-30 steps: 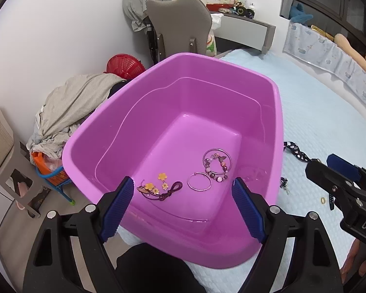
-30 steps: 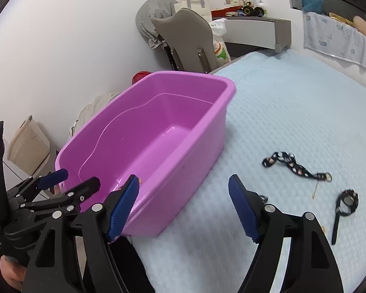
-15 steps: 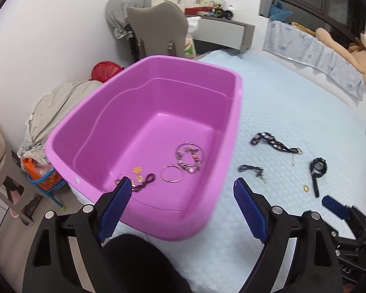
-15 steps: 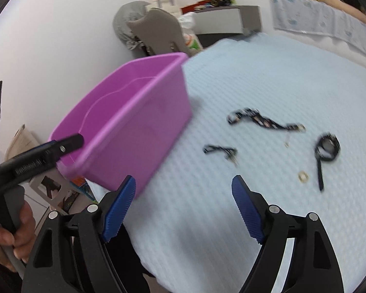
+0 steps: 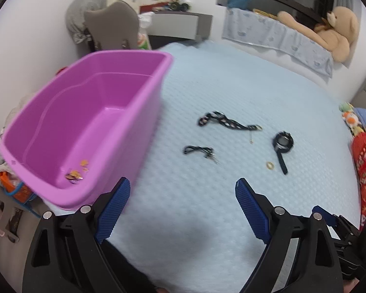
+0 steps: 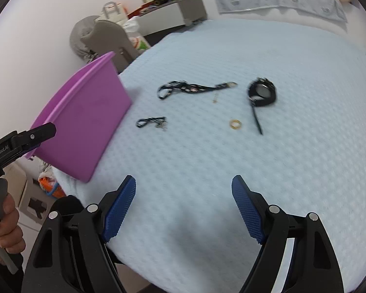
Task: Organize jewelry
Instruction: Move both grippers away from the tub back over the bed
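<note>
Over the bed's near edge I've got both tools spread wide w/ nothing between the pads: left gripper (image 5: 180, 197), right gripper (image 6: 183, 193). L jaws have just been opening a bit more, still empty. Ahead on the blue bedcover (image 6: 231, 161): short black chain (image 6: 151, 122), long patterned strap (image 6: 195, 88), gold ring (image 6: 236, 124), black watch (image 6: 262, 92). Pink tub (image 5: 144, 112) sits left w/ a few pieces (image 5: 76, 172) already in. I'd say approx. half done; four items left.
</note>
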Available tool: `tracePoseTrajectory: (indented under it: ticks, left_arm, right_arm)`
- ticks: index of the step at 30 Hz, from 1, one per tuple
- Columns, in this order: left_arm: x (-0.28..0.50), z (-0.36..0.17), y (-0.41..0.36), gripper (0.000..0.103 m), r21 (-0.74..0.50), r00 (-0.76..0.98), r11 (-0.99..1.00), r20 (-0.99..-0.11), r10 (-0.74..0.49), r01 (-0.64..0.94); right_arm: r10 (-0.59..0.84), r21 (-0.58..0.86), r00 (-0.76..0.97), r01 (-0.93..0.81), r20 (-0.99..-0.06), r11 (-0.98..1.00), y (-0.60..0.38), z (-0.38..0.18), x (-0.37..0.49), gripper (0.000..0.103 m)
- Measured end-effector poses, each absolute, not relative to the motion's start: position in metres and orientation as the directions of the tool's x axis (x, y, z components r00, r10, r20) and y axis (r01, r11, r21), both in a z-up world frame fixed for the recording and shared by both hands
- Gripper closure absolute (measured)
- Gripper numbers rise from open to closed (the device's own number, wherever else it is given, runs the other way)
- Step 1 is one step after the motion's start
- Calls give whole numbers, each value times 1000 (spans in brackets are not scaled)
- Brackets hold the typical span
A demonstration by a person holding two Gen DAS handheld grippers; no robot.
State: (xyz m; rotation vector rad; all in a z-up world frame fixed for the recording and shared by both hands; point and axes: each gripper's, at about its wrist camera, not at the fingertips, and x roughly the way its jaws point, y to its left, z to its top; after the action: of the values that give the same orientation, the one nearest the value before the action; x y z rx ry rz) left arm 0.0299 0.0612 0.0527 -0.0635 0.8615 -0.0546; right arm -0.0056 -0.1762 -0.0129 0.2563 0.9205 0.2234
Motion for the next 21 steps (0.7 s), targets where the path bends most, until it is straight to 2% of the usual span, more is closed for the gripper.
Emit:
tracePoseTrajectory:
  ticks: [8,21]
  left_arm:
    - [49,22,42,17,-87,607,995,-788,-98,47]
    - [95,-30,28,17,-54,545,998,-835,-70,45]
  right_arm:
    - [254,286,604,-44,-756,957,-192,-28,-1,26]
    - [225,244,586,-48,-779,969,-184,-61,36,26]
